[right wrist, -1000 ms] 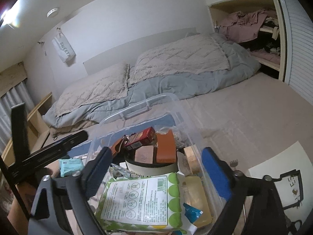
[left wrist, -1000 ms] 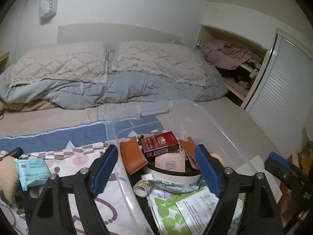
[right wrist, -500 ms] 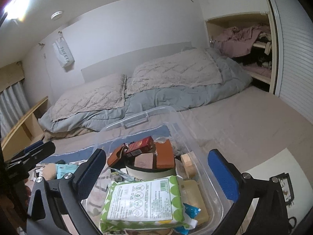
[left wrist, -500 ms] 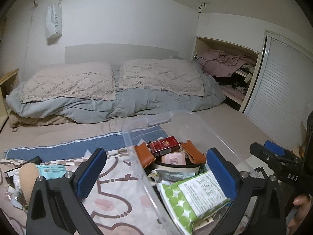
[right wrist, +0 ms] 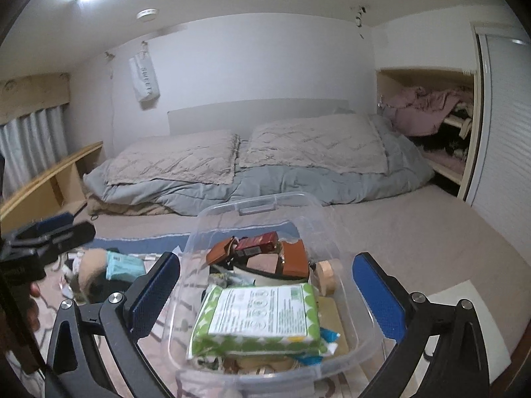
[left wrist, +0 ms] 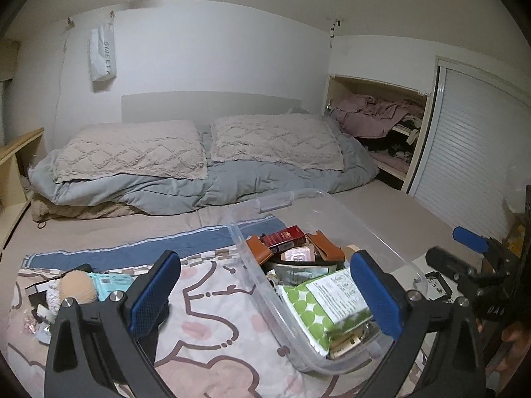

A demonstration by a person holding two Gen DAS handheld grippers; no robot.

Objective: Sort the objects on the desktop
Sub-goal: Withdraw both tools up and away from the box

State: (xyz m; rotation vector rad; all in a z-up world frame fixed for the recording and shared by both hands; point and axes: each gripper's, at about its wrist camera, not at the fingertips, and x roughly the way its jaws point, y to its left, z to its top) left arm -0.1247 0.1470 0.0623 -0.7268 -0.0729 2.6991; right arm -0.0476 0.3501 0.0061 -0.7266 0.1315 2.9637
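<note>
A clear plastic bin [left wrist: 371, 232] [right wrist: 318, 209] sits on the bed, filled with a green-dotted wipes pack [left wrist: 327, 301] [right wrist: 259, 318], a red box [left wrist: 283, 238] [right wrist: 257, 242], brown leather pieces [right wrist: 293, 258] and other small things. My left gripper [left wrist: 265, 295] is open and empty above the bin's left edge. My right gripper [right wrist: 265, 295] is open and empty, held above the bin. A teal packet [left wrist: 111, 283] [right wrist: 124, 265] and a tan puff [left wrist: 79, 287] lie left of the bin on the patterned cloth [left wrist: 212, 315].
Pillows and a grey duvet [left wrist: 232, 179] lie at the bed's head. An open closet [left wrist: 381, 132] with clothes and a louvred door [left wrist: 464, 152] stand at the right. A wooden shelf [right wrist: 49, 182] runs along the left. White paper [right wrist: 464, 315] lies right of the bin.
Both grippers have pulled back and up from the bin and opened wider. The views now take in more of the room and the whole bin.
</note>
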